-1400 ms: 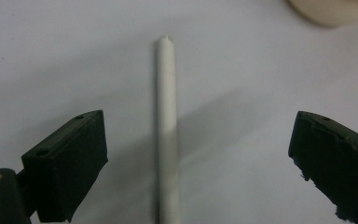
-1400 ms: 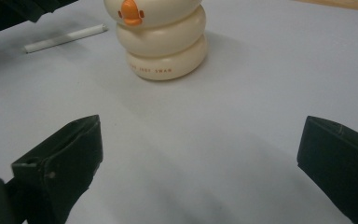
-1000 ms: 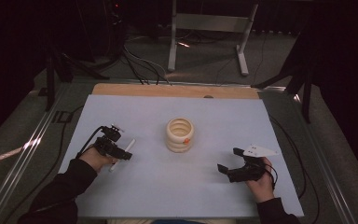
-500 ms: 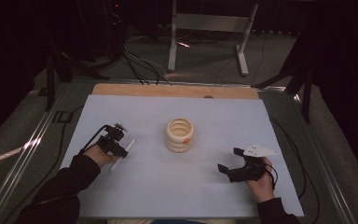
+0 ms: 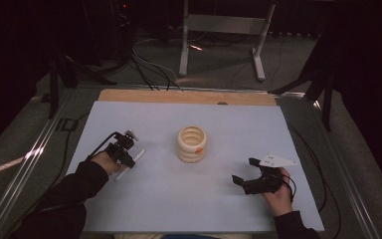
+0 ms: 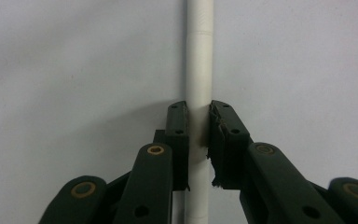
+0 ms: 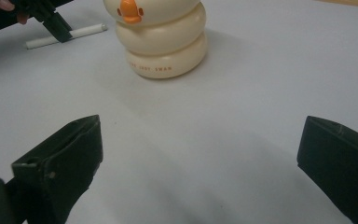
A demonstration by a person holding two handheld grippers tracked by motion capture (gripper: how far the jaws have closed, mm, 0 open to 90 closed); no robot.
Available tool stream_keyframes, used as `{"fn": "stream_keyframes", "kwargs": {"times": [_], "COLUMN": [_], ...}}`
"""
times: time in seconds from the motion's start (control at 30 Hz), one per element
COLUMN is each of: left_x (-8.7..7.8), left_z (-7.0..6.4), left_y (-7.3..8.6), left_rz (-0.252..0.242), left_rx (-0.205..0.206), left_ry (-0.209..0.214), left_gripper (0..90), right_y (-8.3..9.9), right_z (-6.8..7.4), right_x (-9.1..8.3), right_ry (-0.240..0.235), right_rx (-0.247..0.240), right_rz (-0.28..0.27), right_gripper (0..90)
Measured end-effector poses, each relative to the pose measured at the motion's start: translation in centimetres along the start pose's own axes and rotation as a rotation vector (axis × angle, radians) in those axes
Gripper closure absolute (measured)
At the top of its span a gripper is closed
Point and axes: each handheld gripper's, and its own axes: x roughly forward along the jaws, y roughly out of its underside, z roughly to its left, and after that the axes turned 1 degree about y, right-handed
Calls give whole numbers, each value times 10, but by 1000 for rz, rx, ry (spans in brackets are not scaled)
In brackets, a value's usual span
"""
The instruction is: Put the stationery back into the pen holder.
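A thin white stick (image 6: 199, 70) lies on the pale sheet at the table's left (image 5: 138, 157). My left gripper (image 6: 198, 122) points down at it with both jaws closed against its sides; in the high view the left gripper (image 5: 123, 155) covers the stick's middle. A cream ribbed holder with an orange beak (image 5: 192, 143) stands upright at the table's centre, its mouth open at the top. My right gripper (image 5: 244, 172) rests low at the right with its jaws wide apart and nothing between them, aimed at the cream holder (image 7: 161, 35).
The pale sheet (image 5: 154, 199) covers the table, with a wooden strip (image 5: 179, 96) along its far edge. Cables (image 5: 323, 179) run along the right and left sides. A metal stand (image 5: 224, 30) is on the floor beyond the table.
My left gripper has dropped and shifted slightly toward the stick, and now pinches it. The right gripper has stayed where it was.
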Motion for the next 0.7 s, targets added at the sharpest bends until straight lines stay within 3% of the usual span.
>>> {"fn": "stream_keyframes", "kwargs": {"times": [0.13, 0.3, 0.33, 0.37, 0.43, 0.63, 0.7], "left_x": [-3, -12, -19, -19, -29, -41, -45], "left_z": [1, 5, 6, 6, 8, 8, 8], "left_y": [2, 4, 5, 5, 7, 9, 9], "left_rz": [-29, -102, -142, -142, -198, -277, -319], "left_rx": [12, 6, 2, 2, -1, 12, 10], "left_ry": [22, 44, 57, 57, 81, 106, 135], "left_gripper": [797, 797, 797, 797, 797, 796, 796], "right_y": [0, 0, 0, 0, 0, 0, 0], "right_z": [0, -1, 0, 0, 0, 0, 1], "right_x": [-1, -1, -1, -1, -1, 0, 0], "right_ry": [0, 0, 1, 0, 0, -1, -2], "right_rx": [3, 6, 3, 3, 3, 2, 3], "right_rz": [-2, -4, -3, -4, -4, -3, -4], "right_gripper": [0, 0, 0, 0, 0, 0, 0]}}
